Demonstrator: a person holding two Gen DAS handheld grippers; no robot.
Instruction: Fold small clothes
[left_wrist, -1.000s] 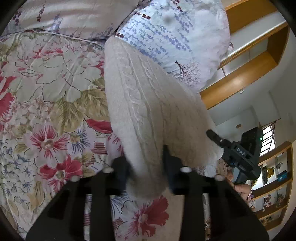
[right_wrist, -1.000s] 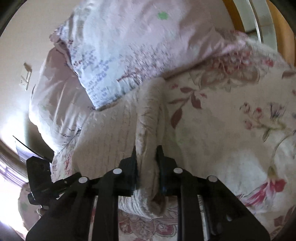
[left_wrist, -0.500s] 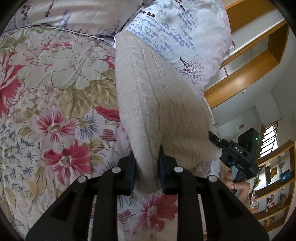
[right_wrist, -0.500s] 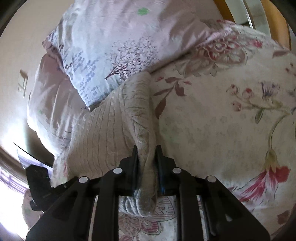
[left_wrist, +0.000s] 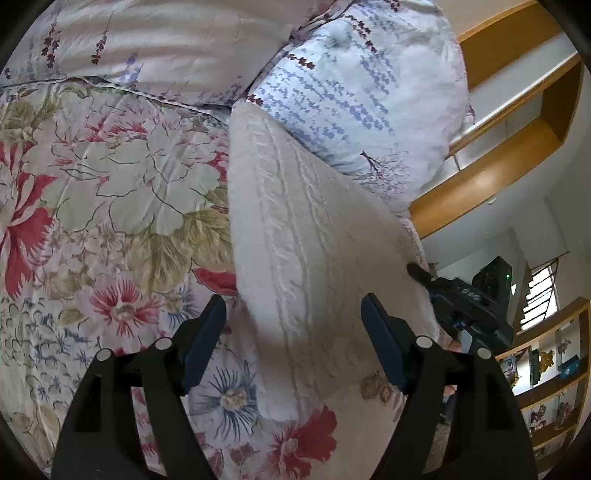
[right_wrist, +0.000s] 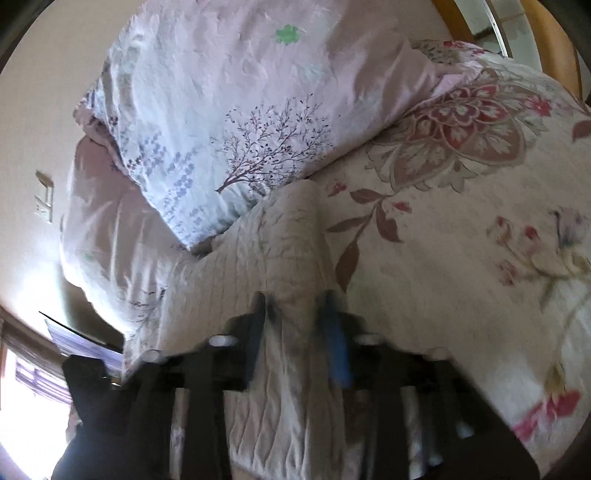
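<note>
A cream cable-knit garment (left_wrist: 303, 229) lies along the floral bedspread (left_wrist: 110, 184), its far end against a pillow. My left gripper (left_wrist: 293, 301) is opening: its jaws stand wide on either side of the near end, with the knit between them but not pressed. At the garment's right edge is my right gripper (left_wrist: 465, 299), held by a hand. In the right wrist view, which is blurred, the right gripper (right_wrist: 295, 299) is shut on a bunched ridge of the knit (right_wrist: 236, 266). The left gripper (right_wrist: 85, 380) shows as a dark shape at the lower left.
Two pale printed pillows (left_wrist: 362, 92) lie at the head of the bed, right behind the garment. A wooden headboard shelf (left_wrist: 498, 177) runs beyond them. Shelves with small items (left_wrist: 546, 369) stand at the far right. The floral bedspread (right_wrist: 461, 240) spreads wide on the garment's other side.
My left gripper's jaws have sprung apart and let go of the knit, which now rests on the bedspread. The right gripper has shifted with the fabric still in it, blurring its view.
</note>
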